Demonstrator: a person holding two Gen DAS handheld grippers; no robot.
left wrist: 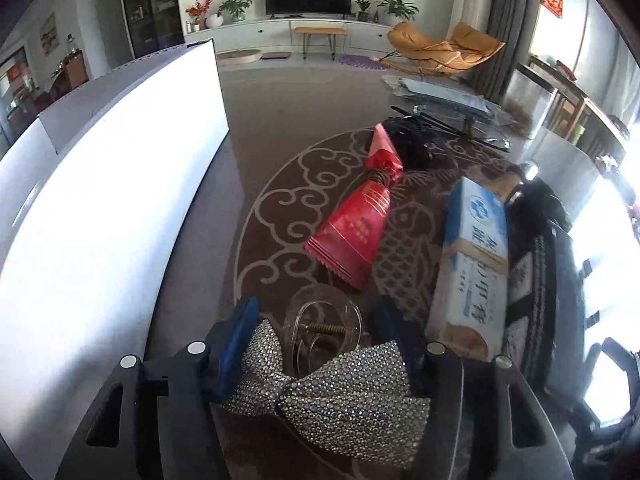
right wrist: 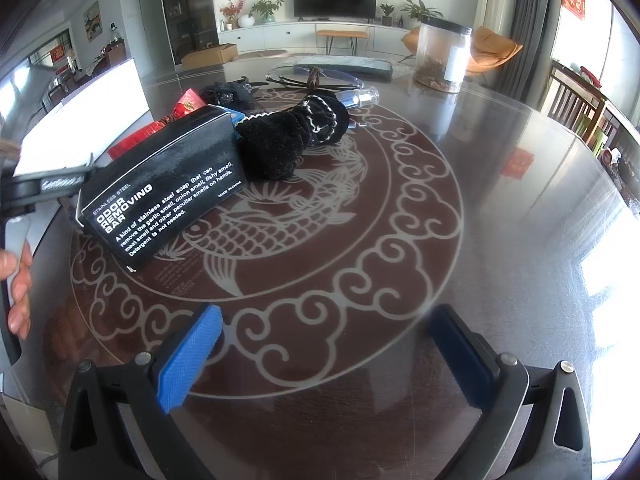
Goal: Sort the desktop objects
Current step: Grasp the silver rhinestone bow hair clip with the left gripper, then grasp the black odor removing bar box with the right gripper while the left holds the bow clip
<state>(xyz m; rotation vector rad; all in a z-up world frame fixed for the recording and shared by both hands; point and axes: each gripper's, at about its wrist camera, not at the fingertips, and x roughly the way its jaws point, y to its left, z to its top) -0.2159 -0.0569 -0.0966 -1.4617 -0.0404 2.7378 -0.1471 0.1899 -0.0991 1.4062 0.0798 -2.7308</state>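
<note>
A rhinestone bow hair clip (left wrist: 352, 396) with a clear plastic claw lies between the blue pads of my left gripper (left wrist: 316, 316), and the pads press on the bow's two lobes just above the table. Beyond it lie a red packet (left wrist: 352, 236) and a blue-and-white box (left wrist: 472, 264). My right gripper (right wrist: 328, 316) hangs open over the patterned glass table (right wrist: 500, 200) with nothing between its fingers. Ahead of it to the left sit a black "odor removing bar" box (right wrist: 168, 196) and a black velvet pouch (right wrist: 296, 140).
A white open box (left wrist: 100, 200) stands at the table's left side. Farther back are black cable ties (left wrist: 452, 128), glasses (right wrist: 316, 76), a small clear bottle (right wrist: 360, 98) and a clear jar (right wrist: 442, 56). A person's hand (right wrist: 20, 292) shows at the left edge.
</note>
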